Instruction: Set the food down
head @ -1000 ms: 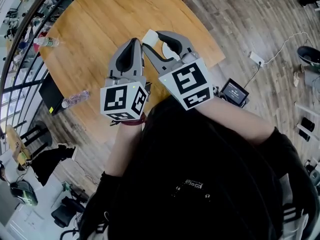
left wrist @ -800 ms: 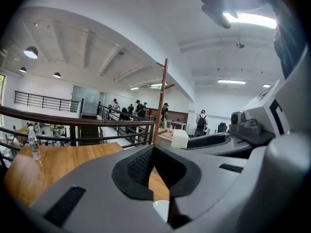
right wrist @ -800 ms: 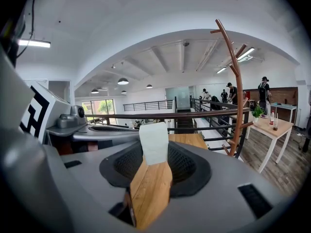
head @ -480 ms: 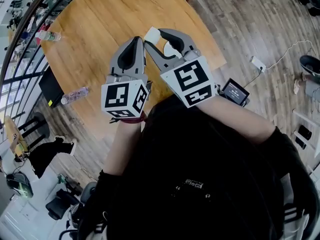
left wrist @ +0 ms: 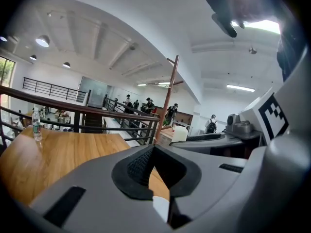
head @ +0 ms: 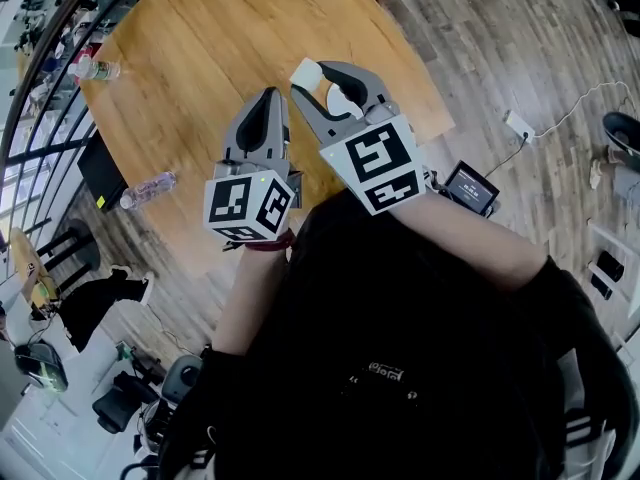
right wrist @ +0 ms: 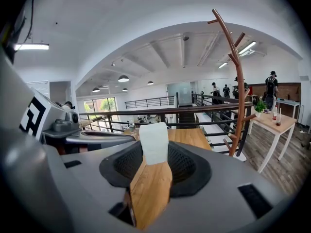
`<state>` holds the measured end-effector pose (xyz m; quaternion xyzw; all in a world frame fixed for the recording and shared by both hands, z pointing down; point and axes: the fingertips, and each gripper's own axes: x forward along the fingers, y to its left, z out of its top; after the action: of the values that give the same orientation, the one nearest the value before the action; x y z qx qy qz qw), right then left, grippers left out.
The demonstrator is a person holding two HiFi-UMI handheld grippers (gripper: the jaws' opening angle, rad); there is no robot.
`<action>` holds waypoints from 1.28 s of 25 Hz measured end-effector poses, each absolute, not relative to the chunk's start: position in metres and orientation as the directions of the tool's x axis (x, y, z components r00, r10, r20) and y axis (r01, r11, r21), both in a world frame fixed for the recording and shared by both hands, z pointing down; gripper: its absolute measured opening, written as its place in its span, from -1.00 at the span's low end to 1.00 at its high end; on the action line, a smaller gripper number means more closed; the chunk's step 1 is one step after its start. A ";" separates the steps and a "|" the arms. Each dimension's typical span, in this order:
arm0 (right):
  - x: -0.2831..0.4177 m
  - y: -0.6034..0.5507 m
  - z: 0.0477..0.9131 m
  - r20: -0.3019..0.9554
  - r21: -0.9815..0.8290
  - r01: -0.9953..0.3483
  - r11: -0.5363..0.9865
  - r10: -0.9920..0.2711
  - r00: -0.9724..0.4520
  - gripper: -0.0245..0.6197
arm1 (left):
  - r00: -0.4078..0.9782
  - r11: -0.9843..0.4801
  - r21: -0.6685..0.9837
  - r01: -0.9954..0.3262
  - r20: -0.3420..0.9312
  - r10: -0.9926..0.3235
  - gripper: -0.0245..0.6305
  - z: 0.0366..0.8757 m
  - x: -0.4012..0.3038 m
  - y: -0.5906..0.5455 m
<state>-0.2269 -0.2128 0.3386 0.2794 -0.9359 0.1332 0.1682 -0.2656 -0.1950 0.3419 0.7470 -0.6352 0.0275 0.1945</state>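
Note:
In the head view, my right gripper hangs over the round wooden table, shut on a white block of food held at the jaw tips. In the right gripper view the food stands upright between the dark pads of the right gripper, with the tabletop showing below it. Just to its left, my left gripper is shut and holds nothing. The left gripper view shows the left gripper with its pads together, and the food off to the right.
A water bottle stands at the table's far left edge, and another bottle lies by the near left edge beside a flat black thing. A railing runs along the left. A small screen device and a power strip lie on the floor at the right.
The left gripper has drawn back a little from the right one, so a small gap now shows between them. The right gripper still holds the food.

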 end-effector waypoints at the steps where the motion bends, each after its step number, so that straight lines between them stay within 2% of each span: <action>1: -0.226 -0.213 0.340 0.392 -0.156 -0.569 0.808 -0.478 -0.786 -0.39 | 0.191 -0.118 0.249 -0.961 0.293 -0.937 -0.91 0.343 -0.266 -0.195; 7: -0.225 -0.213 0.341 0.393 -0.162 -0.572 0.804 -0.479 -0.785 -0.39 | 0.184 -0.122 0.209 -0.970 0.307 -0.934 -0.91 0.343 -0.264 -0.201; 32: -0.200 -0.226 0.388 0.458 -0.221 -0.610 0.761 -0.471 -0.754 -0.39 | 0.234 -0.153 0.227 -0.962 0.390 -0.891 -0.91 0.380 -0.236 -0.209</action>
<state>-0.1997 -0.2261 0.3879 0.2942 -0.9187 0.1814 0.1910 -0.2355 -0.2095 0.3802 0.7548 -0.6136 0.0819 0.2170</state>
